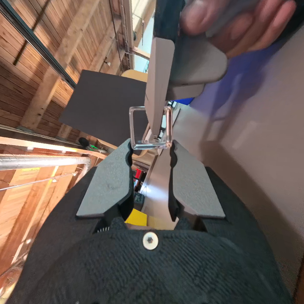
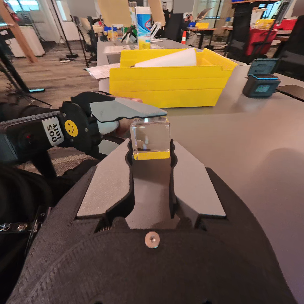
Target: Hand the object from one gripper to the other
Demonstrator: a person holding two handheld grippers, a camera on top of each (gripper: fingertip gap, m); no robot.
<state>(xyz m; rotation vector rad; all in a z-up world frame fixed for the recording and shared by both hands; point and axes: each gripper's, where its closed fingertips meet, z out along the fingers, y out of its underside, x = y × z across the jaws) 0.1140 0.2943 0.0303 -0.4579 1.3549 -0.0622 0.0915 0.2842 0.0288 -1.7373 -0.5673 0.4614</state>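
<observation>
Right wrist view puts the clear, square-edged transparent cube (image 2: 150, 139) at the centre of the frame, seated between the tips of my right gripper (image 2: 150, 148), whose grey fingers (image 2: 113, 174) press its two side faces. From the left of the frame my left gripper (image 2: 148, 117) reaches in, turned on its side, with one flat grey finger lying across the cube's top face; its lower finger is hidden behind the cube.

In the left wrist view the same cube (image 1: 150, 128) sits just above centre, and the left gripper's (image 1: 151, 145) fingertips touch its near corners, while a finger of the right gripper (image 1: 156, 102) comes down from the top of the frame across the cube.

I judge this the middle of the handover: both grippers have hold of the cube. Which one gives way I cannot tell. The next move calls for one gripper to loosen only once the other's clamp is sure. The yellow plastic bin (image 2: 167, 85) sits behind on the grey table (image 2: 230, 148), well apart.
</observation>
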